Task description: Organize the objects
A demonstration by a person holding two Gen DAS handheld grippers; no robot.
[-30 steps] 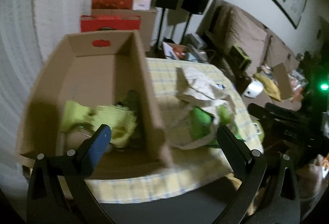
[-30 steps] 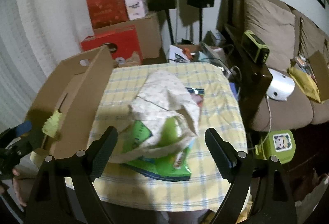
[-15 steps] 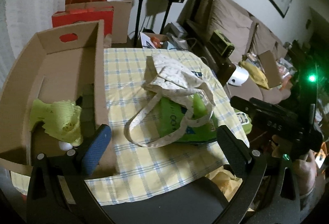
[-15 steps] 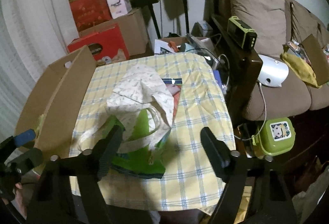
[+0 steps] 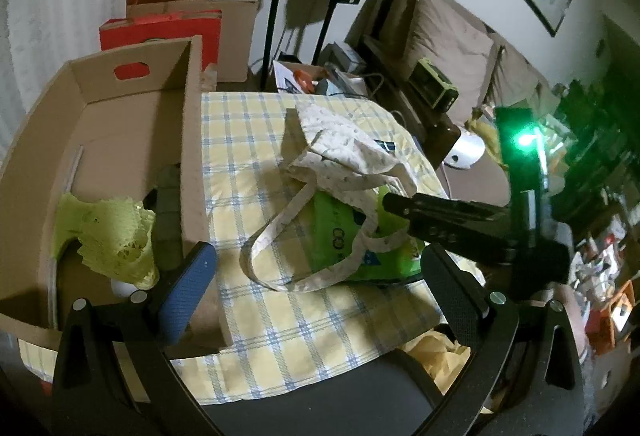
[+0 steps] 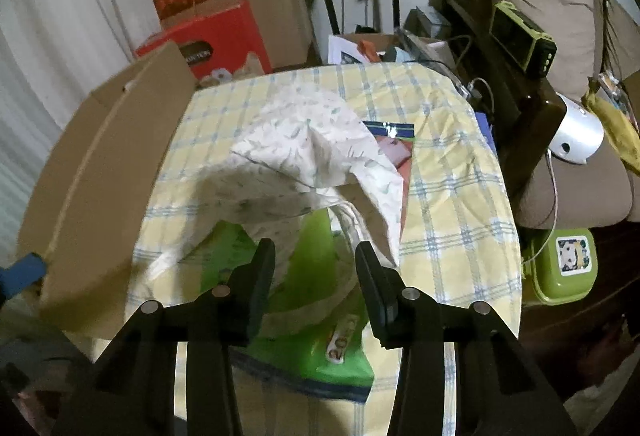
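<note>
**Right gripper closing in on the bagged green pack; the box is only partly filled.**

Left wrist view: the left gripper (image 5: 320, 272) hangs with its jaws wide and nothing between them, above the near edge of the checked tablecloth (image 5: 248, 140). The cardboard box (image 5: 120, 140) beside it already holds a lime-green lace cloth (image 5: 108, 236) and some dark items, so part of the sorting looks done. The leaf-print tote bag (image 5: 340, 152) and the green package (image 5: 340, 240) inside it lie on the cloth, outside the box.

Right wrist view: the right gripper (image 6: 316, 276) has its jaws closing, narrow now, over the tote's strap and the green package (image 6: 312, 260); whether the pads press yet cannot be told. Moving this bundle appears to be what is left.
</note>
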